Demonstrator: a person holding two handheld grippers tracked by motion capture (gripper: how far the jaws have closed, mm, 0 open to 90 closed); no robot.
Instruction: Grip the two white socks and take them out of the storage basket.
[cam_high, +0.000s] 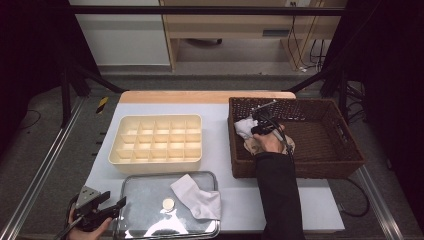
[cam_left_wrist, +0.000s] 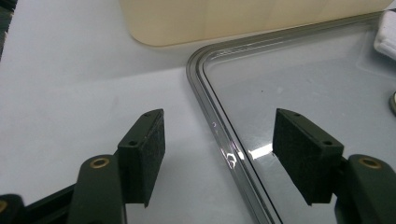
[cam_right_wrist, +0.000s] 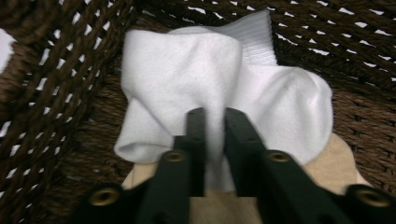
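Observation:
In the dark wicker basket (cam_high: 300, 169) my right gripper (cam_high: 256, 127) reaches to the near left corner. Its jaws are shut on a fold of a white sock (cam_right_wrist: 177, 70), seen in the high view as a white bundle (cam_high: 244, 126). A beige sock (cam_right_wrist: 336, 163) lies under it on the basket floor (cam_right_wrist: 56, 70). My left gripper (cam_high: 112, 202) rests at the table's front left, open, its pads (cam_left_wrist: 144, 149) straddling the rim of a clear glass lid (cam_left_wrist: 219, 126) with nothing held. A second white sock (cam_high: 197, 196) lies on that lid (cam_high: 145, 200).
A cream tray with several compartments (cam_high: 155, 161) stands left of the basket, behind the lid; its near wall (cam_left_wrist: 233, 18) appears in the left gripper view. A round knob (cam_high: 168, 203) sits mid-lid. White tabletop shows between tray and basket.

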